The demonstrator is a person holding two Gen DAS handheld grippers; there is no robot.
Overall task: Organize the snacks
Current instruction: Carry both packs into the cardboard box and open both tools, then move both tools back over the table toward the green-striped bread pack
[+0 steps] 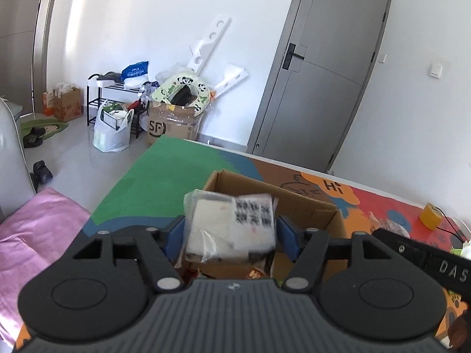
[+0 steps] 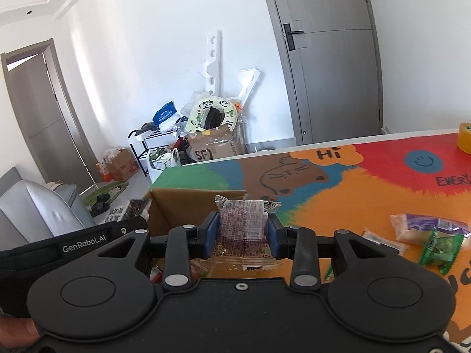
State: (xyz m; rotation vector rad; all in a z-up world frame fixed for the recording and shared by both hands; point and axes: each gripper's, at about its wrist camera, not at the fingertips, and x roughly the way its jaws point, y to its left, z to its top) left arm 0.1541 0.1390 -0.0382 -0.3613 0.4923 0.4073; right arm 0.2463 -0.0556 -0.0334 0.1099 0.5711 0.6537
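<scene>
My left gripper (image 1: pixel 231 231) is shut on a white snack packet with black print (image 1: pixel 232 229), held just above an open cardboard box (image 1: pixel 312 206) on the colourful table mat. My right gripper (image 2: pixel 243 231) is shut on a brown-purple snack packet (image 2: pixel 244 223) over the same box (image 2: pixel 188 197). More wrapped snacks lie inside the box under both grippers. Loose snacks lie on the mat to the right: a purple-and-white packet (image 2: pixel 429 226) and a green packet (image 2: pixel 438 247).
A yellow tape roll (image 2: pixel 465 138) sits at the table's far right; a yellow object with a cable (image 1: pixel 430 216) shows in the left view. Off the table's left are a pink cloth (image 1: pixel 38 229), a grey seat (image 2: pixel 44 209), floor clutter and an SF box (image 1: pixel 170 123).
</scene>
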